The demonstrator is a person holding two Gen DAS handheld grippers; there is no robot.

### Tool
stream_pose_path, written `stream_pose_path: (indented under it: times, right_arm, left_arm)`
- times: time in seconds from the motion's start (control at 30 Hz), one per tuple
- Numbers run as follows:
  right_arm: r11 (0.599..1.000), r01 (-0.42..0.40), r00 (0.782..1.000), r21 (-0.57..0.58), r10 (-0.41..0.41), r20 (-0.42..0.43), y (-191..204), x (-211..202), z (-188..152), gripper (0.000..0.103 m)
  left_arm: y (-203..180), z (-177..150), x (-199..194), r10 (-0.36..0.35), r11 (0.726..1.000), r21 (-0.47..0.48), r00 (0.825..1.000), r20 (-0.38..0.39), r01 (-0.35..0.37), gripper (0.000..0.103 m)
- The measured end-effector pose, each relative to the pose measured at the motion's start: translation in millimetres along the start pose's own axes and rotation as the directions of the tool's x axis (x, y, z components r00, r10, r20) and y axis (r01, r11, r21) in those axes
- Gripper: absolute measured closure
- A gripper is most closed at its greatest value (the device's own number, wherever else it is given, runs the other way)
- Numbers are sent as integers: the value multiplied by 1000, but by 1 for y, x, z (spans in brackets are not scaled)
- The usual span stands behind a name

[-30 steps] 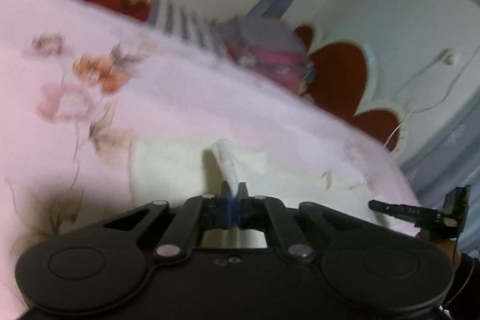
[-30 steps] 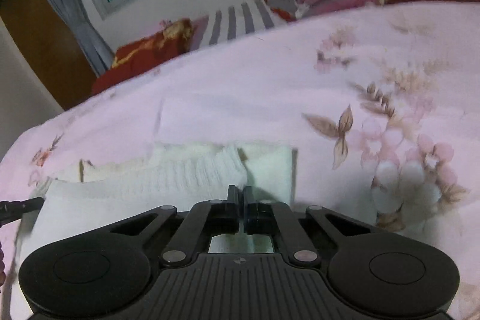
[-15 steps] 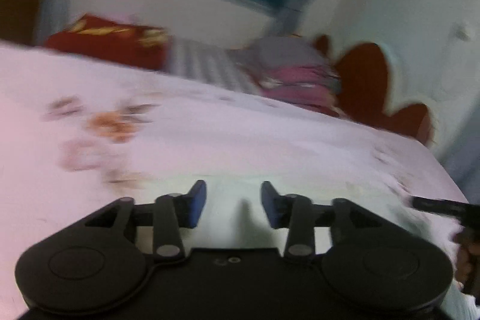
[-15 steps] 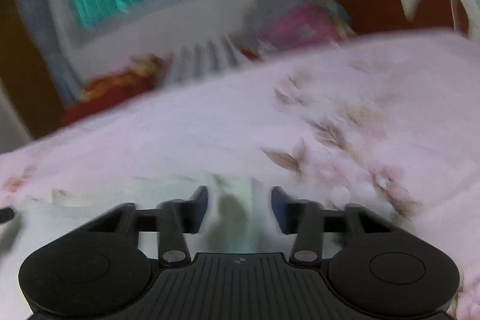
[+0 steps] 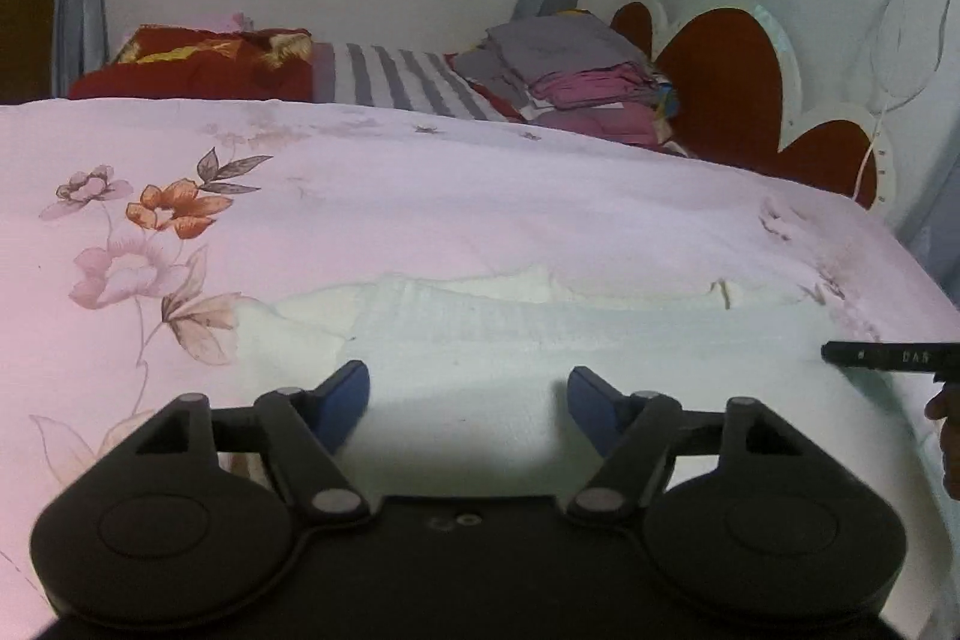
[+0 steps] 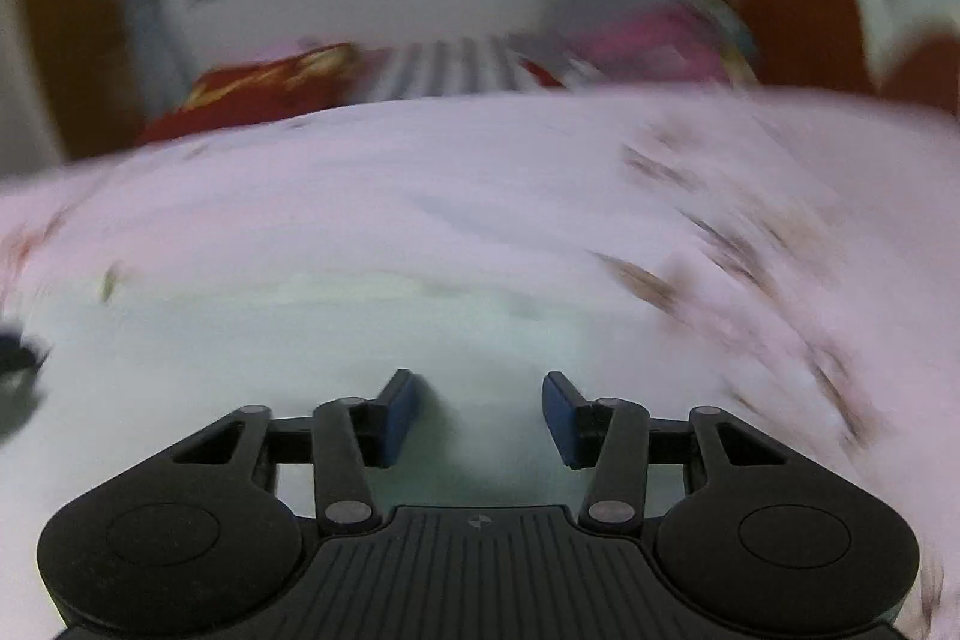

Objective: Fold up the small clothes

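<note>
1. A release is in hand: the left tool [image 5: 468, 400] has its jaws standing wide, just opened further, with nothing between the blue pads.
2. The right tool [image 6: 478, 415] has its jaws partly apart and grips nothing; its view is blurred.
3. The white garment [image 5: 540, 340], seemingly knitted, lies flat on the bed's floral cover [image 5: 420, 196], directly under and just ahead of both tools, stretching from one tool to the other.
4. Judged from this, one fold is laid. The next move calls for picking a free edge and pinching it before carrying it across.
</note>
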State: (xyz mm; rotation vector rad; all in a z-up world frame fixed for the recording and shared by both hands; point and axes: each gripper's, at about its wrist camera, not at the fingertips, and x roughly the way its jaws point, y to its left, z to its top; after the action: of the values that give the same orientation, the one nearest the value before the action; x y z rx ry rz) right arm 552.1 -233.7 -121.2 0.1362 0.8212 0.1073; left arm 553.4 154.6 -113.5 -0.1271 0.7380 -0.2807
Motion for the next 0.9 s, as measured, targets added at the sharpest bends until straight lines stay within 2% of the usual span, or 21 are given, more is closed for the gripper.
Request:
stream_pose_path:
  times: [0.1,0.13,0.2,0.33,0.4,0.5,0.53,0.6,0.63,0.67,0.73,0.77,0.83,0.87,0.9]
  right_arm:
    - [1000,-2,1000,-13,2,8,-3,-9,1,56]
    - [1000,2,999,-3,-2,33,2,-16,1,56]
    - [999,-39,997,-5,40,69,18,-29,-1,56]
    - [970,-207,977,-129,212,22,70,-43,-21,56]
    - [951,-248,968,-185,249,-18,91,-41,-34,56]
    - [955,-209,978,-209,209,-21,90,-40,-42,56]
    - [970,-168,985,-177,170,-9,77,-43,-41,56]
    - [992,-14,1000,-123,15,8,49,-45,-39,56]
    - [996,11,1000,-88,-11,0,37,-48,-39,56]
    - [998,-3,1000,-67,2,-16,30,-51,-40,56]
    - [995,-37,999,-87,38,2,36,-66,-41,56]
    - [992,-80,997,-100,81,10,42,-75,-43,56]
    - [977,-167,986,-132,168,1,64,-86,-54,56]
    - [968,-191,982,-162,190,-26,73,-87,-64,56]
    - [963,-185,982,-195,177,-60,82,-85,-72,56]
  left_arm:
    - [-15,4,-14,24,1000,16,999,30,-25,31]
    - [-26,3,-20,14,1000,27,999,48,-16,29]
    - [-49,-4,-29,-24,999,38,997,69,21,26]
    - [-99,-28,-25,-59,993,101,998,18,57,26]
    - [-104,-38,-14,-18,994,104,999,-32,21,30]
    - [-71,-48,-25,33,999,-5,999,12,-33,32]
    - [-60,-50,-32,26,999,-36,999,23,-25,34]
    - [-50,-52,-45,62,998,-27,998,23,-62,35]
    - [-51,-52,-51,75,997,-22,997,29,-74,35]
    - [-55,-54,-61,72,997,-31,996,60,-71,35]
    - [-67,-63,-77,21,999,-38,992,121,-17,30]
    - [-78,-68,-80,3,1000,-28,992,122,1,29]
    - [-98,-84,-76,-3,1000,20,997,72,2,30]
    - [-106,-91,-70,10,998,61,1000,24,-12,32]
    - [-109,-97,-64,46,995,93,999,-17,-44,38]
